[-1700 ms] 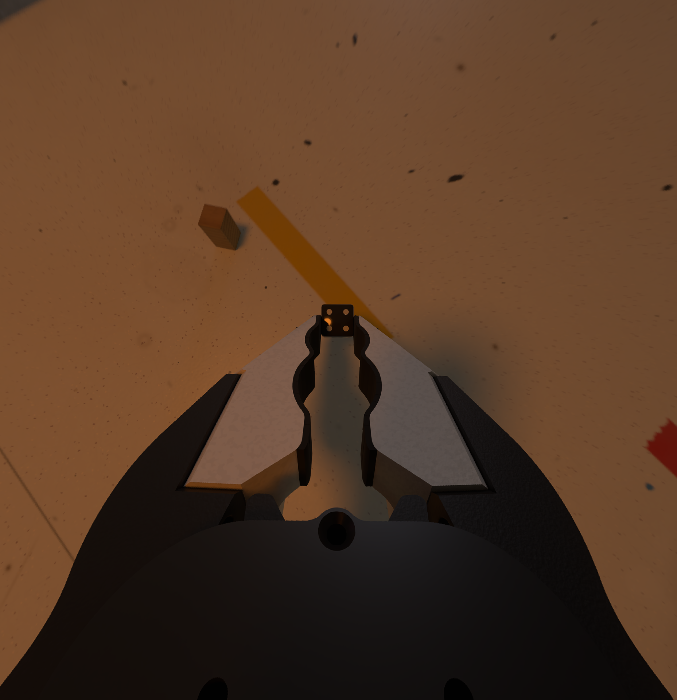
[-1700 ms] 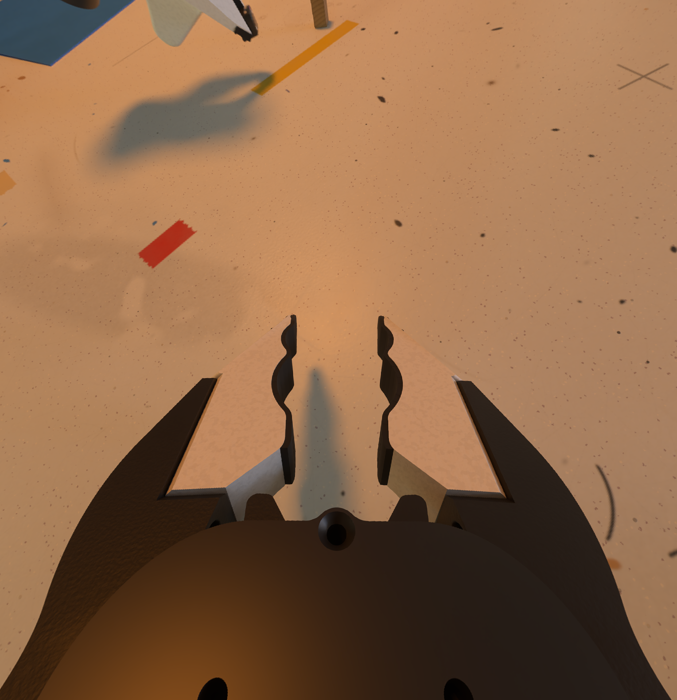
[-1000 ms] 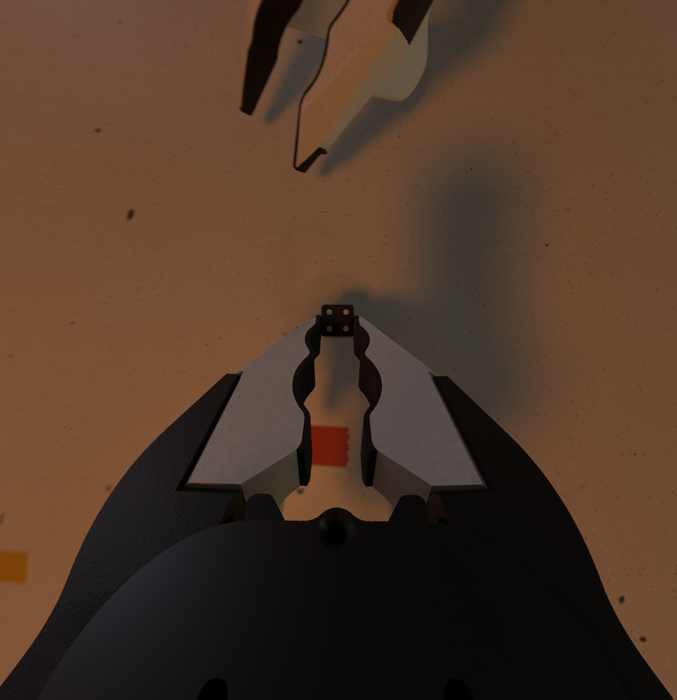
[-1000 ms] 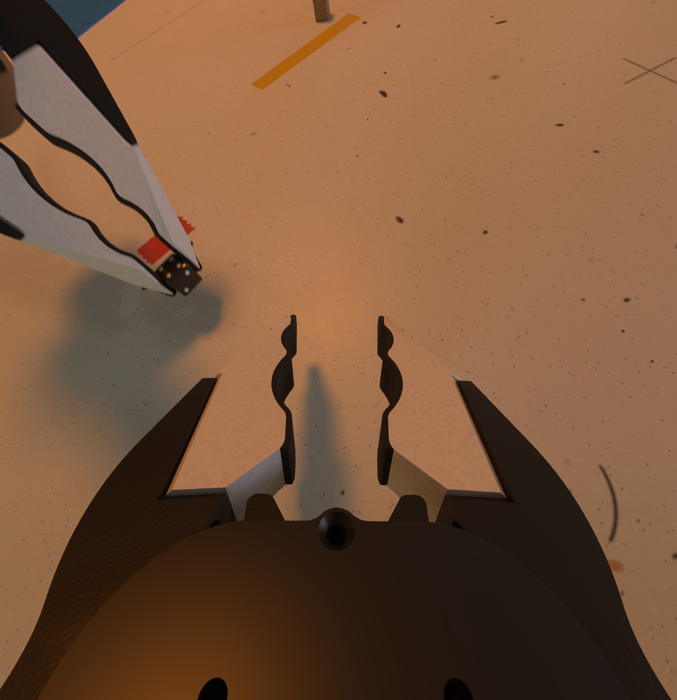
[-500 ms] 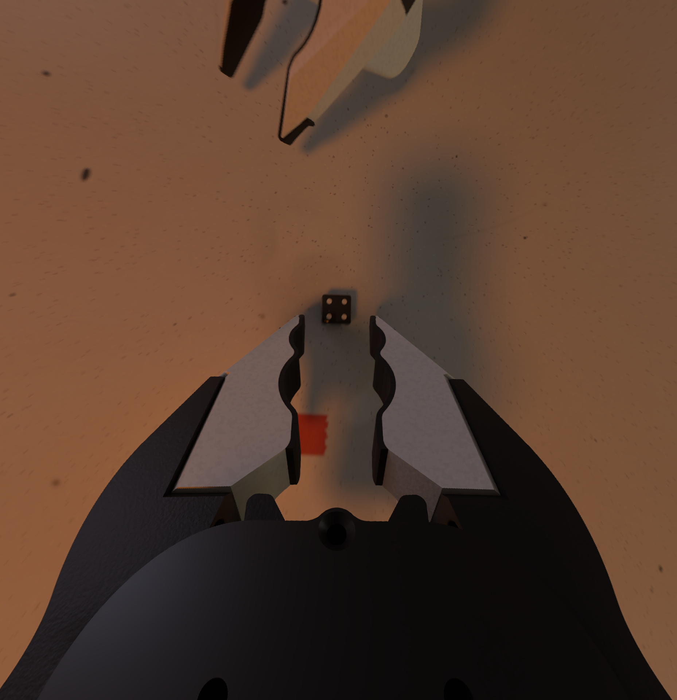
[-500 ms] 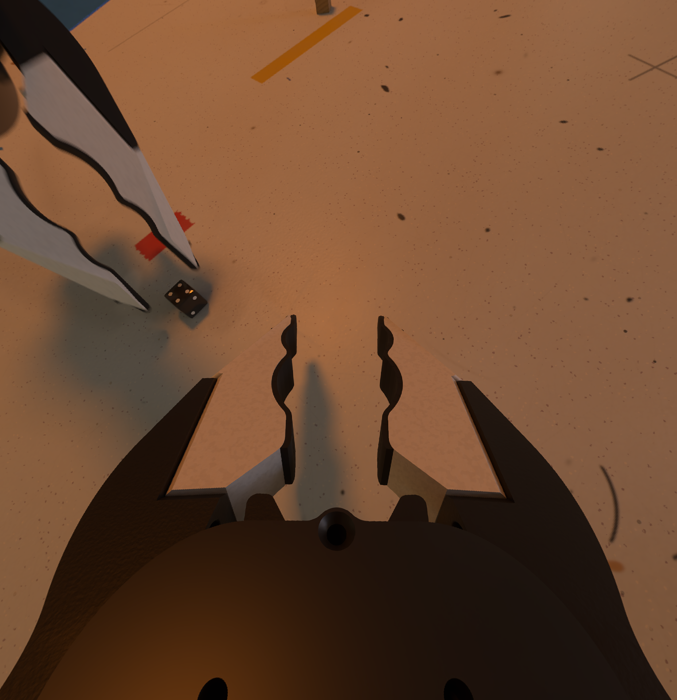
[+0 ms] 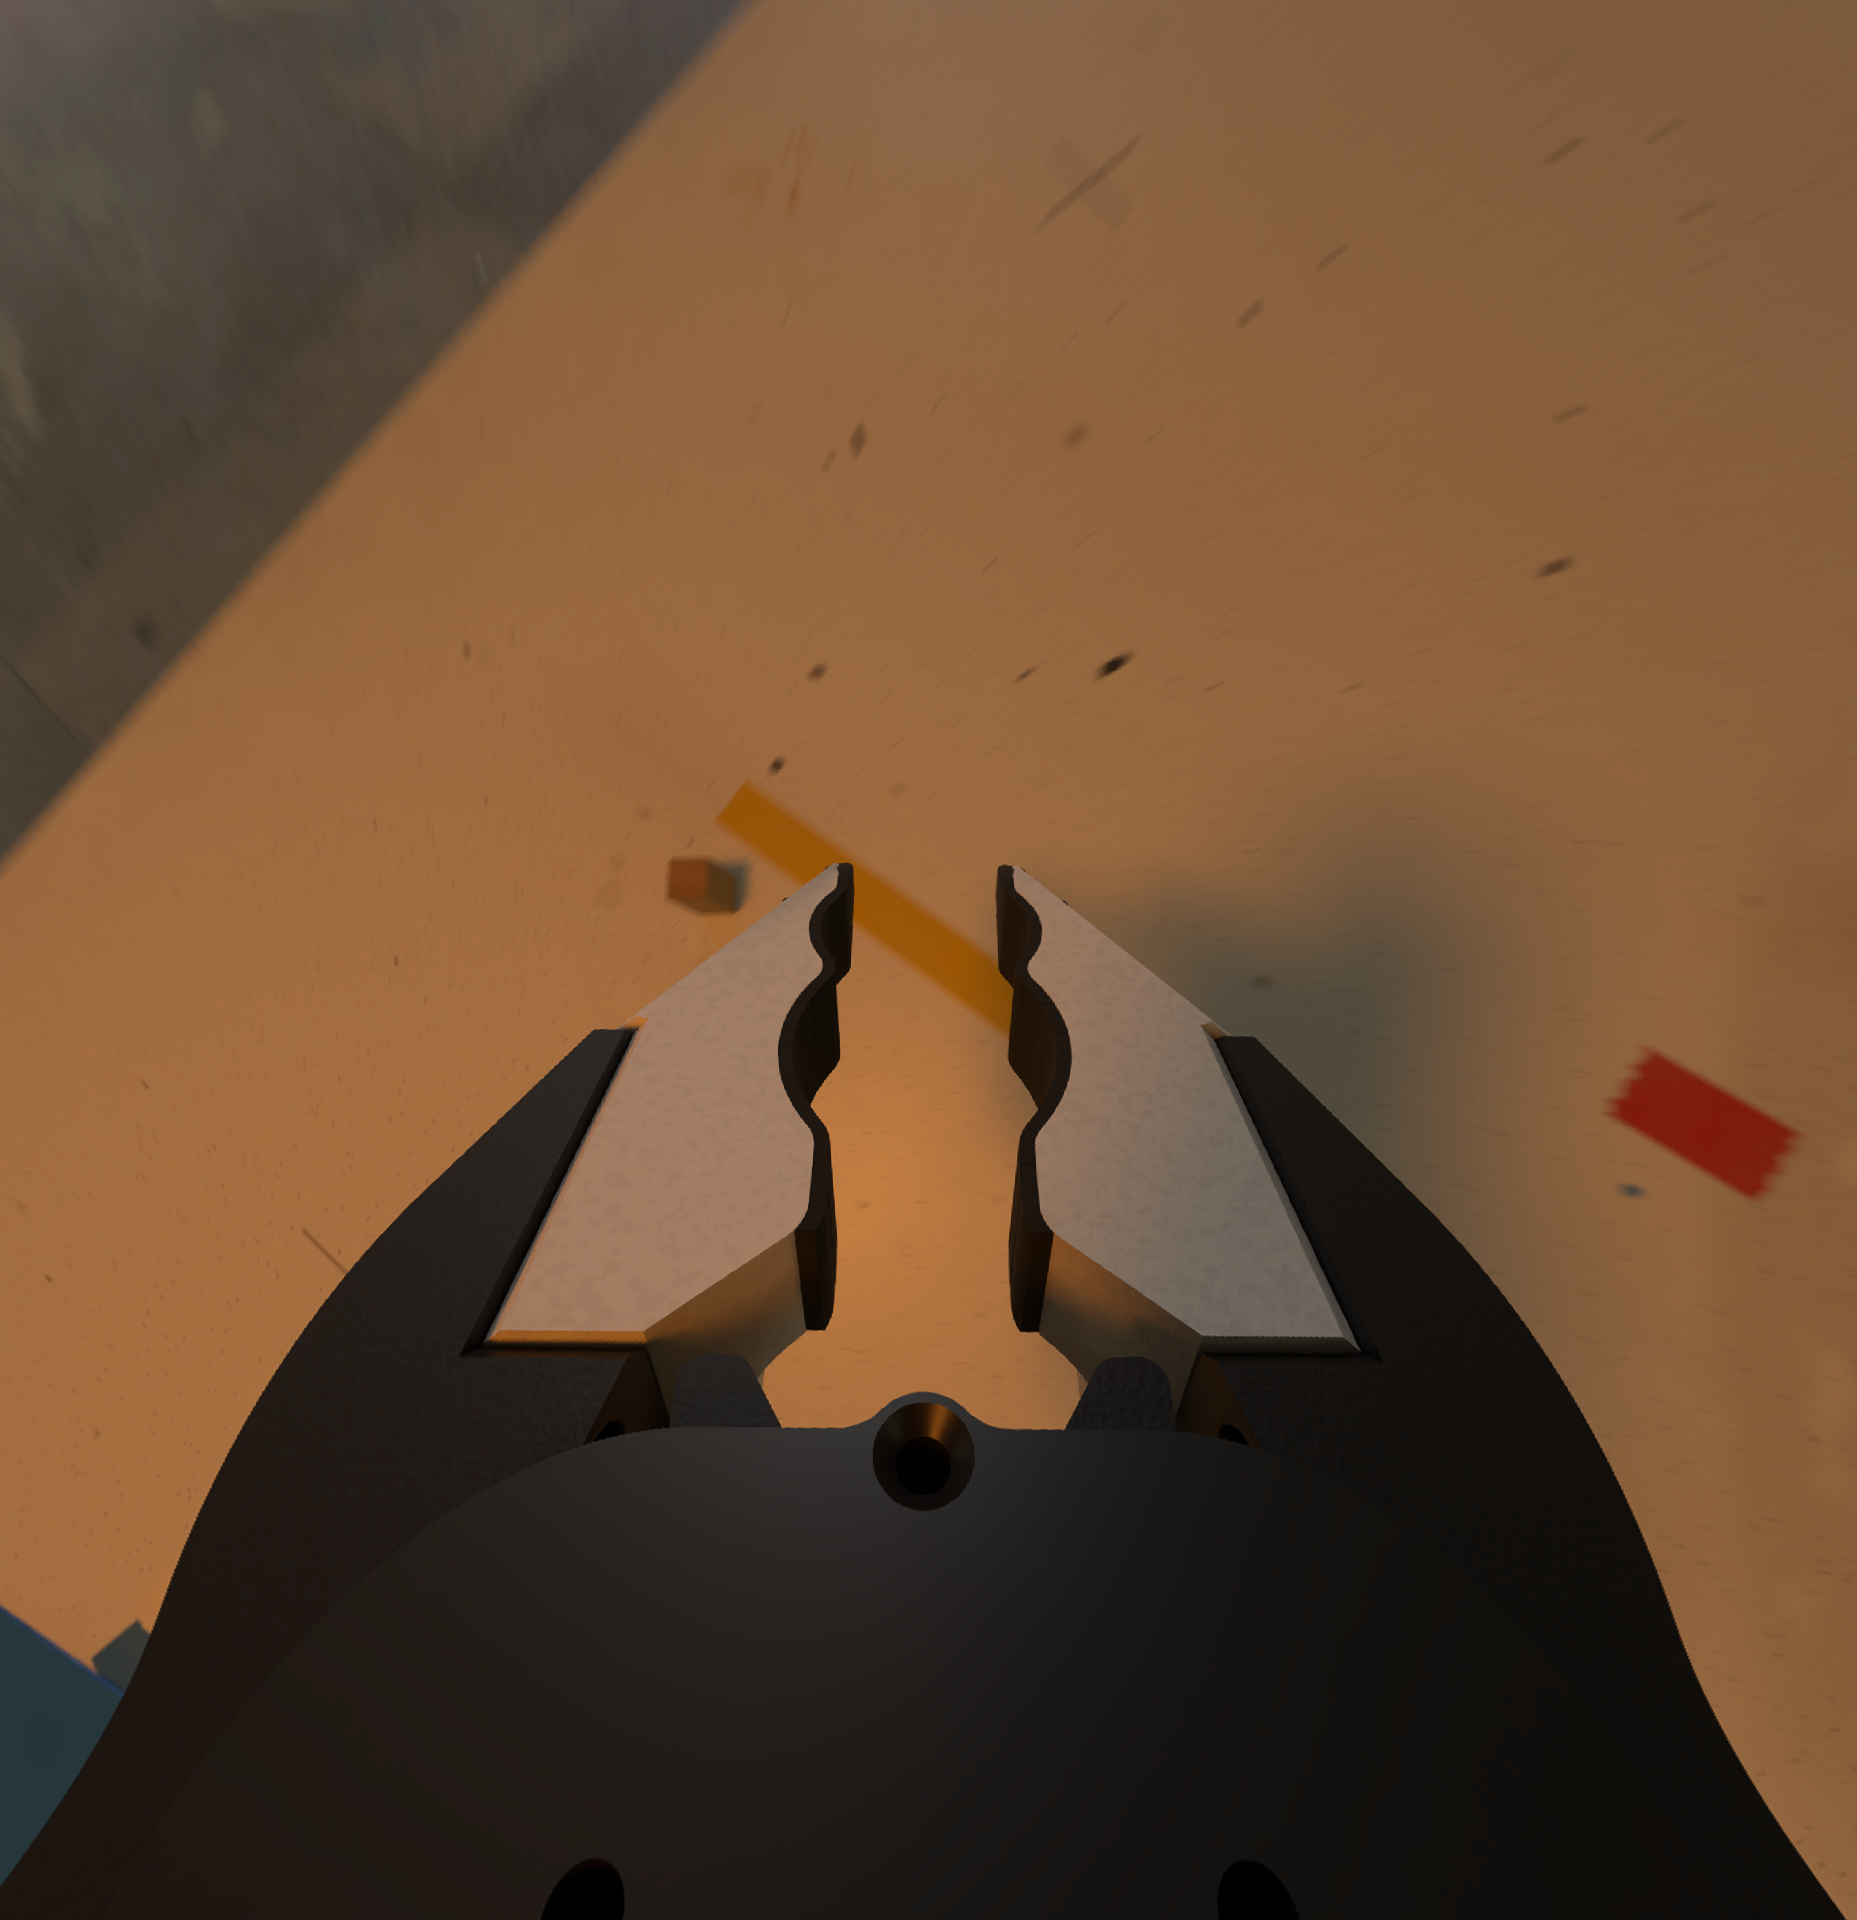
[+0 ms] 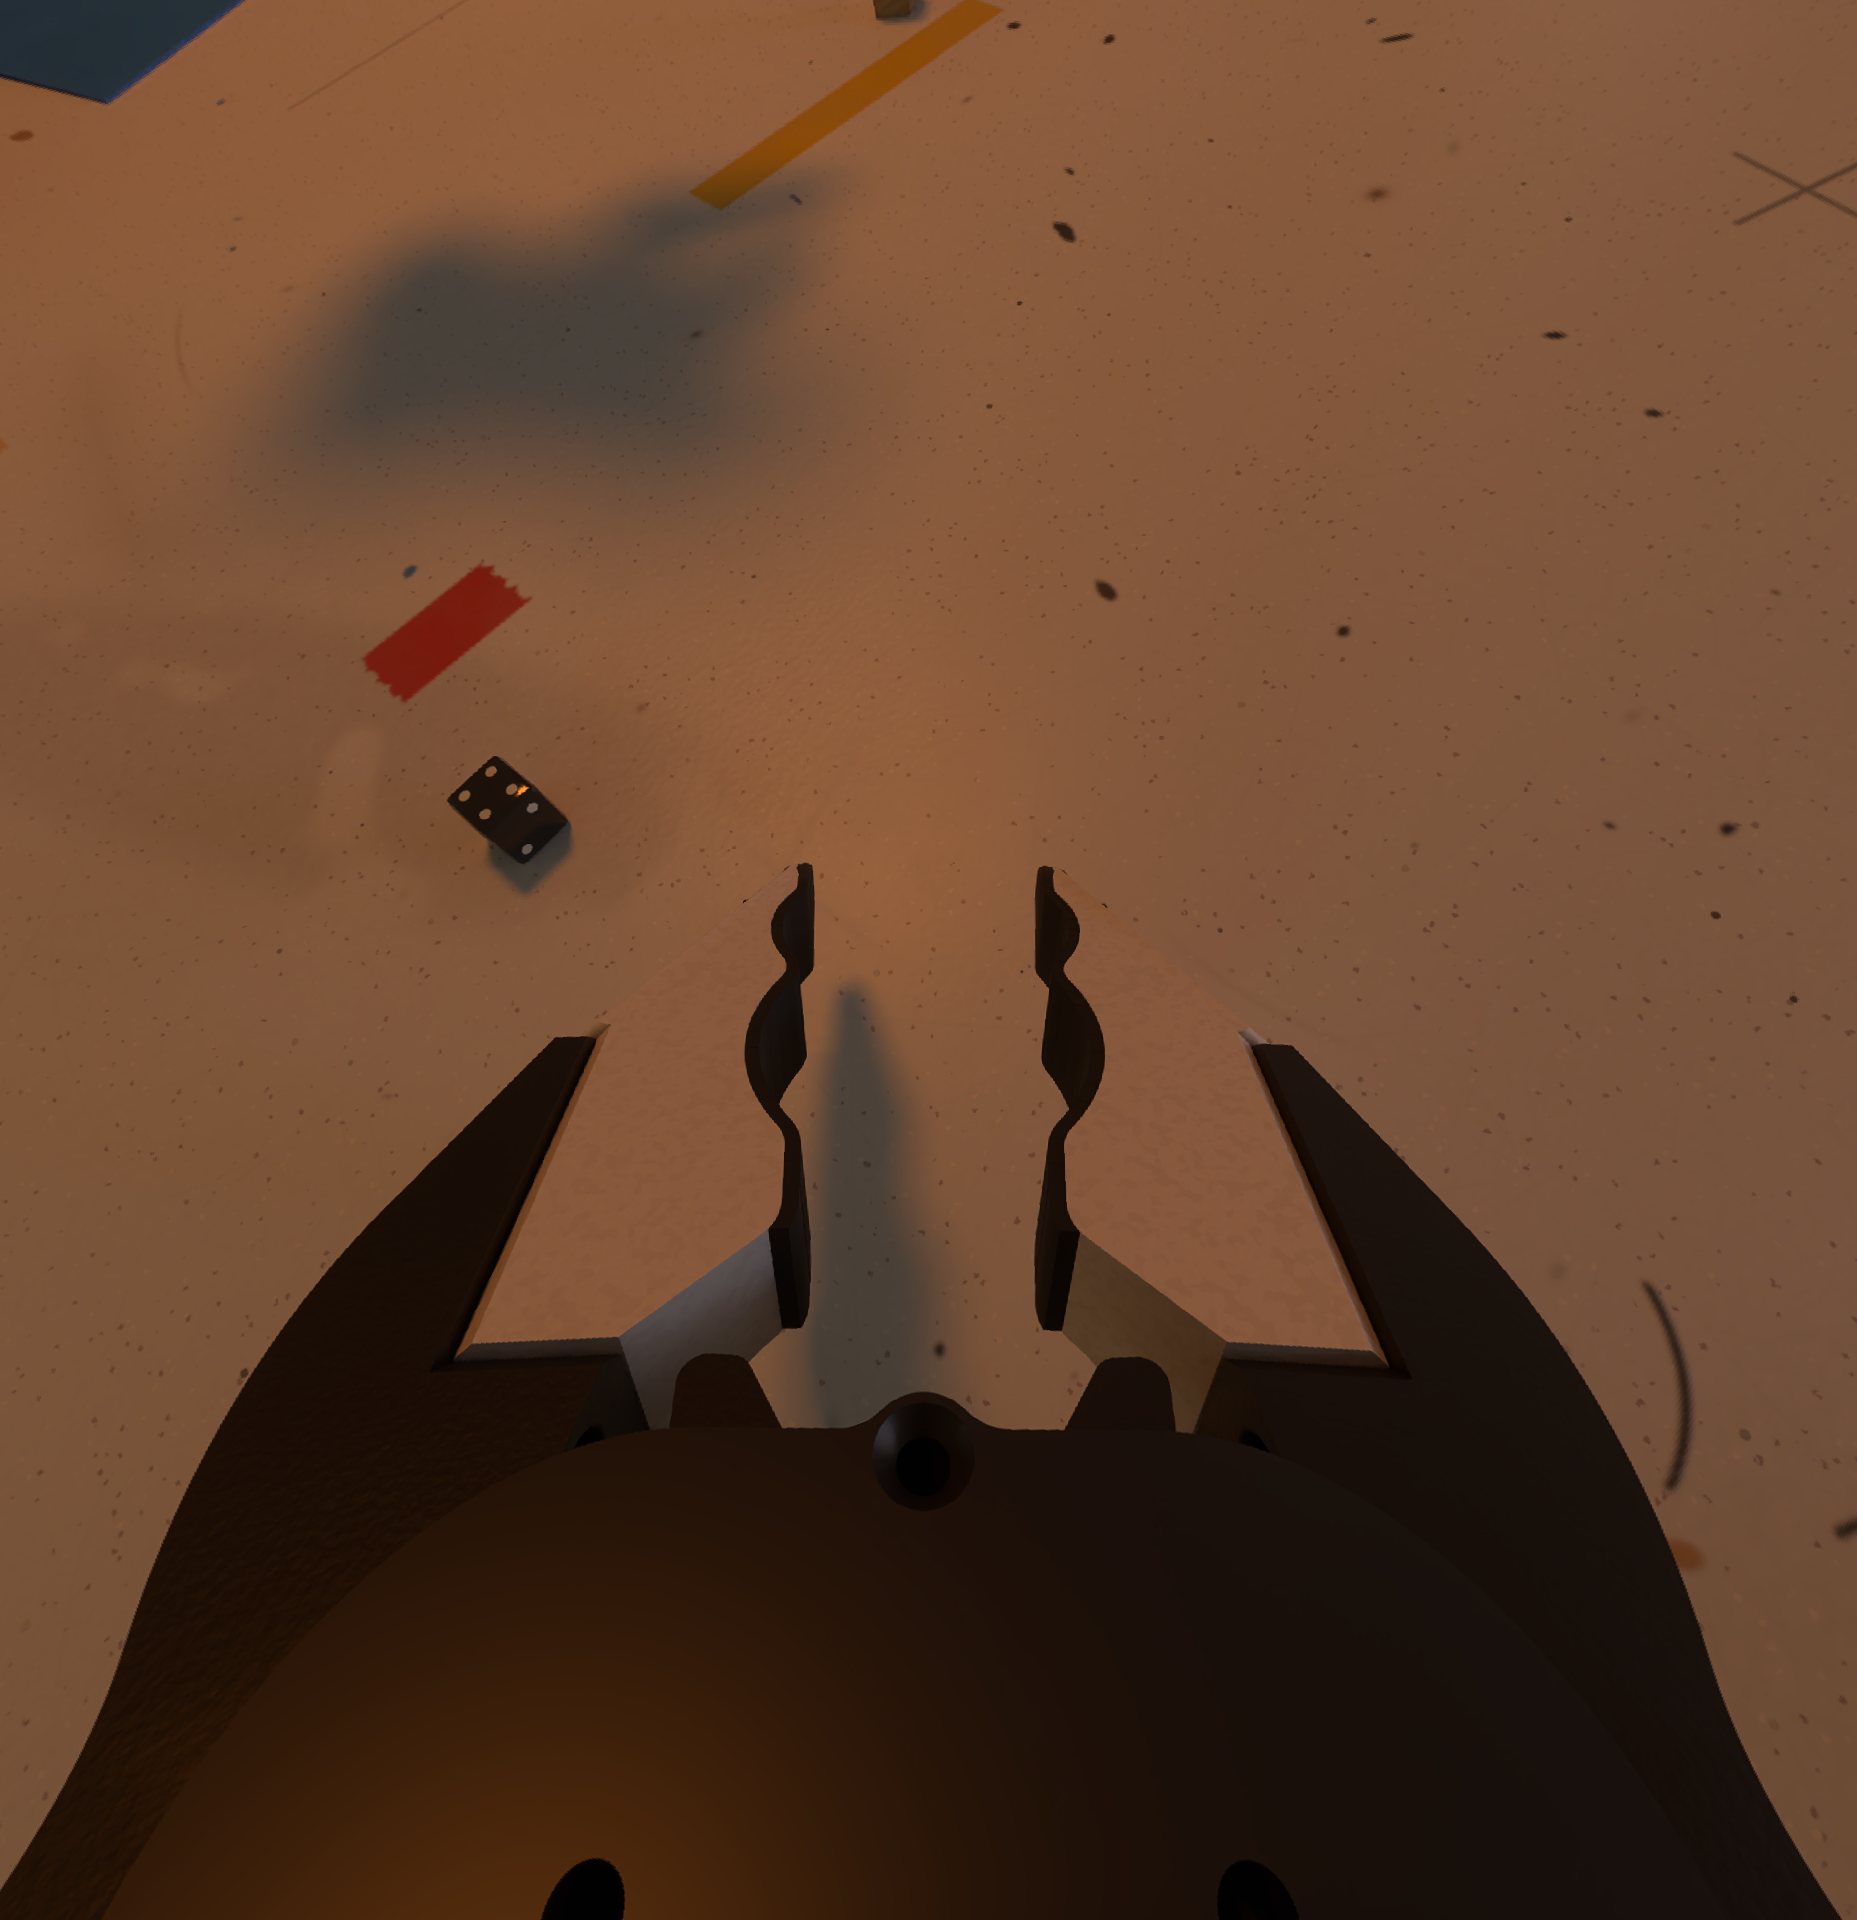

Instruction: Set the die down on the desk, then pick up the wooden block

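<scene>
Wooden block (image 7: 704, 884): small brown piece lying on the desk (image 7: 1319, 520) just left of the orange tape strip (image 7: 872, 914), ahead-left of the left gripper (image 7: 924, 873), blurred, its long axis not discernible. Die (image 8: 508, 808): black, pale pips, resting on the desk near the red tape (image 8: 444, 632), set diagonally, ahead-left of the right gripper (image 8: 924, 873). Both grippers' jaws are spread and hold nothing; 0.5 s ago the left gripper hovered over the die, and it has since swung away toward the block.
</scene>
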Controlling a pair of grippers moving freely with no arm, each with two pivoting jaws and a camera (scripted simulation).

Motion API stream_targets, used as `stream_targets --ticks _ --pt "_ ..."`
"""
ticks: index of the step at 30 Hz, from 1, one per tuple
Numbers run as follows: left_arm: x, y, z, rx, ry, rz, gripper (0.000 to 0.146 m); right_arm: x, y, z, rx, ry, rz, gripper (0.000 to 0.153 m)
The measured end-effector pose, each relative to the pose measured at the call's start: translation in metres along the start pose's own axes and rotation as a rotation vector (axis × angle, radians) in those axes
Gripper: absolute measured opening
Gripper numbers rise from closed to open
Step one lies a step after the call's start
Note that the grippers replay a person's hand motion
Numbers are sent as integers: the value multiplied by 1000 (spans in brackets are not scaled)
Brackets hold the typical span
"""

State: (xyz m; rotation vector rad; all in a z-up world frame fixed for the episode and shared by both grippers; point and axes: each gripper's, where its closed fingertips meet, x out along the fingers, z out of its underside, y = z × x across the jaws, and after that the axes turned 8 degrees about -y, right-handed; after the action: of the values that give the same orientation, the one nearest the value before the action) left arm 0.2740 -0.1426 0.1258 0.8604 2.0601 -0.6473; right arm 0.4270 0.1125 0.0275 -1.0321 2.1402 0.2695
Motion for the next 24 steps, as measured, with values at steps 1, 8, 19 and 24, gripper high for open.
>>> stream_targets --ticks 1,8,19,24 --pt "16 -17 6 -28 -64 17 26 0 0 0 -1 0 1 43" --pt "91 -75 42 -70 -363 26 23 0 1 1 2 0 3 42" --pt "113 -78 48 -19 -385 27 21 2 1 3 -9 -21 7 43" --pt "108 -79 43 17 -372 -13 15 2 1 3 -8 -16 6 43"
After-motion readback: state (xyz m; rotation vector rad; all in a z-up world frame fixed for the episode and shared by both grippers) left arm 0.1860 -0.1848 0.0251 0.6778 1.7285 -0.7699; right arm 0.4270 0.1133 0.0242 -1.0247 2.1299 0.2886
